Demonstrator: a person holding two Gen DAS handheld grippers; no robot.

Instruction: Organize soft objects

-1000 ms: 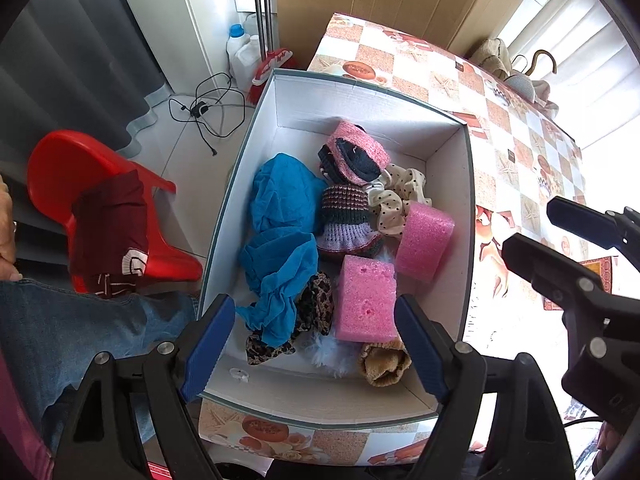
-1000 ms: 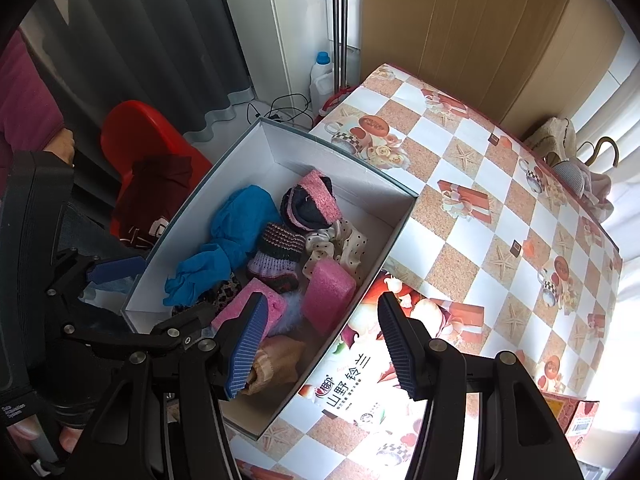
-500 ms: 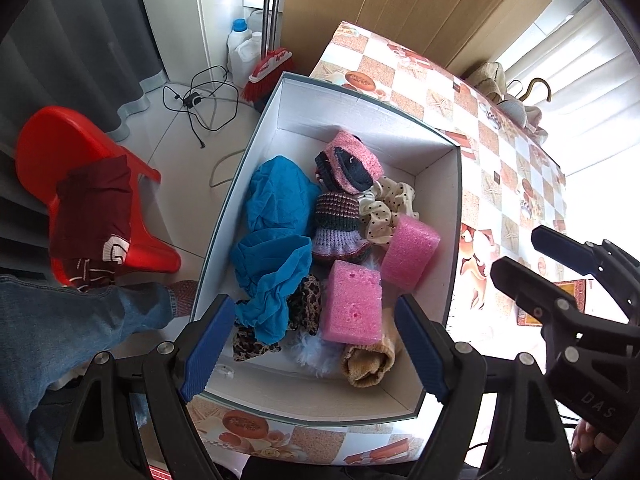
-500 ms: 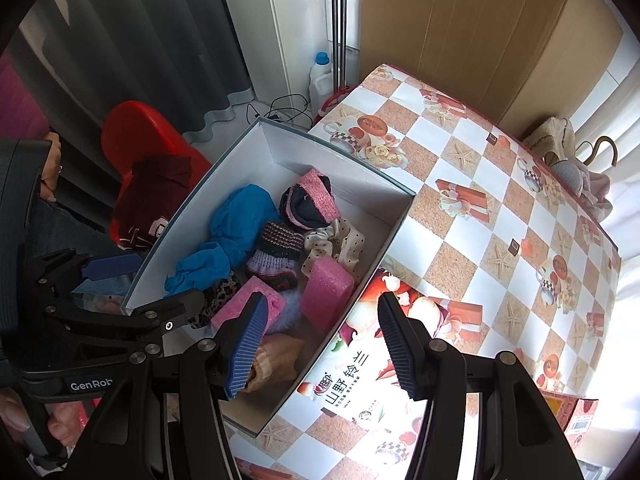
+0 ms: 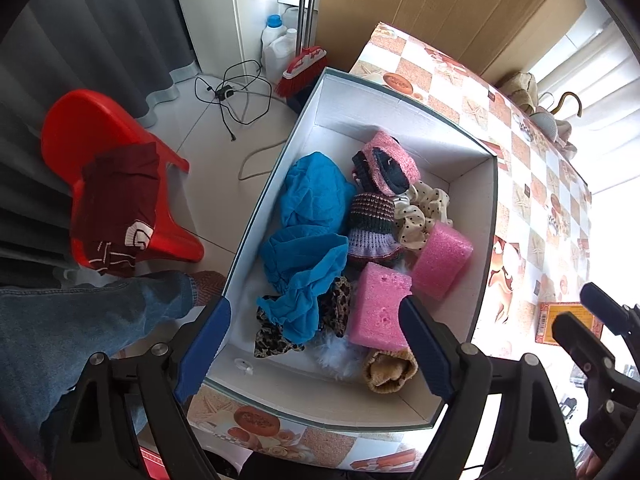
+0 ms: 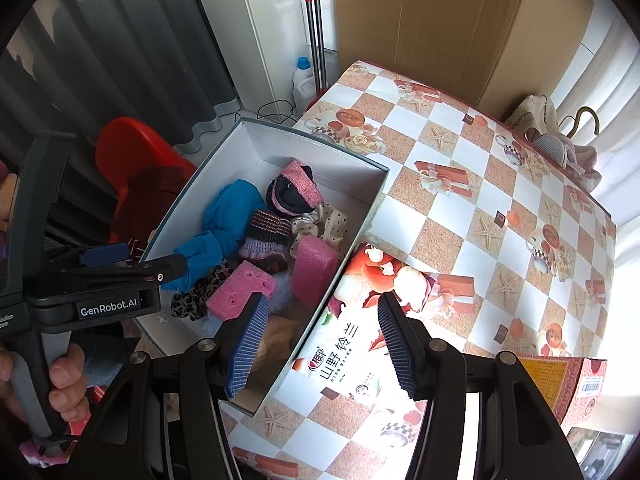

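Observation:
A white cardboard box [image 5: 490, 216] [image 6: 320, 144] sits at the table's left edge and holds several soft things: blue cloth [image 5: 312, 216] [image 6: 228, 216], two pink sponges [image 5: 380, 308] [image 5: 440, 256], a pink and black sock [image 5: 384, 164], a striped knit piece [image 5: 370, 224], a dotted scrunchie [image 5: 420, 216], leopard fabric [image 5: 276, 336] and a tan sock [image 5: 390, 370]. My left gripper [image 5: 316, 348] is open and empty, above the box's near end. My right gripper [image 6: 322, 340] is open and empty, over the box's right wall.
The table [image 6: 500, 208] has a checkered cloth. A red carton [image 6: 572, 384] lies near its front right. Bags and a hook handle [image 6: 560, 136] sit at the far corner. A red chair [image 5: 104, 152] with dark red clothing, a broom [image 5: 304, 64] and bottles stand left of the table.
Both grippers have pulled back and up from the box, so it looks smaller and more floor shows. Both stay open; the contents have not moved.

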